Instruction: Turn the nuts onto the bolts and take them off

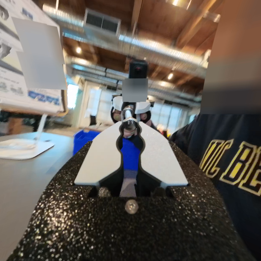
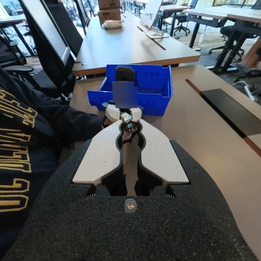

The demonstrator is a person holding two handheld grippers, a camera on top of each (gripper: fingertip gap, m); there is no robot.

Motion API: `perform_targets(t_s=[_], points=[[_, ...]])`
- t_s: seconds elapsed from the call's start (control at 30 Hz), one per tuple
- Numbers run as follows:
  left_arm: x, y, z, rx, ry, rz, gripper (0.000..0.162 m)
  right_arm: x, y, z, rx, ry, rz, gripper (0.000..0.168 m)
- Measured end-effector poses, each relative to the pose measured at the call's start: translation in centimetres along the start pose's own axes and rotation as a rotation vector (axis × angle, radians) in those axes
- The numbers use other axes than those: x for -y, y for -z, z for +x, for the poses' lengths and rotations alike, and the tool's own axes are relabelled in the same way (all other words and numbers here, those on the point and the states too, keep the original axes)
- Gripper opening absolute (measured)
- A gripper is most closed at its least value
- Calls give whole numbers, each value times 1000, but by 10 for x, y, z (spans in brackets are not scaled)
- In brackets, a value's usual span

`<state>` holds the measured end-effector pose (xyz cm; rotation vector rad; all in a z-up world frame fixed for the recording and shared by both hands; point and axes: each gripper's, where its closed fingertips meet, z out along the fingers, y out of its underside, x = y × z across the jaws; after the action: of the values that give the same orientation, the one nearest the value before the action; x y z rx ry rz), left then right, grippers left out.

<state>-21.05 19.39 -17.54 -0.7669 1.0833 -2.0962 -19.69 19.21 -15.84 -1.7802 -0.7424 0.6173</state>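
While the two grippers face each other above the counter point(image 2: 183, 127), the left gripper point(image 1: 130, 124) has its jaws pinched shut on the bolt point(image 1: 127, 113). The right gripper point(image 2: 130, 125) has its jaws squeezed on the nut point(image 2: 129, 126). A blue bin point(image 2: 155, 98) sits just behind.

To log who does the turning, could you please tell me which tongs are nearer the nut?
Right. The right tongs clamp the nut itself; the left tongs hold the bolt head at the shaft's far end.
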Motion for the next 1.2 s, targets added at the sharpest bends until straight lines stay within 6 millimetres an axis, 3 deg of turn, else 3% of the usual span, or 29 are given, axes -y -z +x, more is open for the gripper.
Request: perform_targets(t_s=[0.17, 0.33, 0.57, 1.03, 1.2], points=[[-24, 5, -1, 92, -126, -207, 16, -30, 1, -2, 14, -60, 17, 17], [-32, 11, -1, 63, -76, -209, 16, -40, -3, -5, 99, -186, 145, 17], [-34, 11, -4, 104, -139, -198, 16, -46, -3, 4, 163, -661, 273, 17], [-22, 15, -2, 66, -42, -91, 16, -41, -2, -10, 149, -395, 214, 22], [-23, 20, -11, 128, -63, -123, 16, -52, -2, 0, 66, -360, 173, 22]])
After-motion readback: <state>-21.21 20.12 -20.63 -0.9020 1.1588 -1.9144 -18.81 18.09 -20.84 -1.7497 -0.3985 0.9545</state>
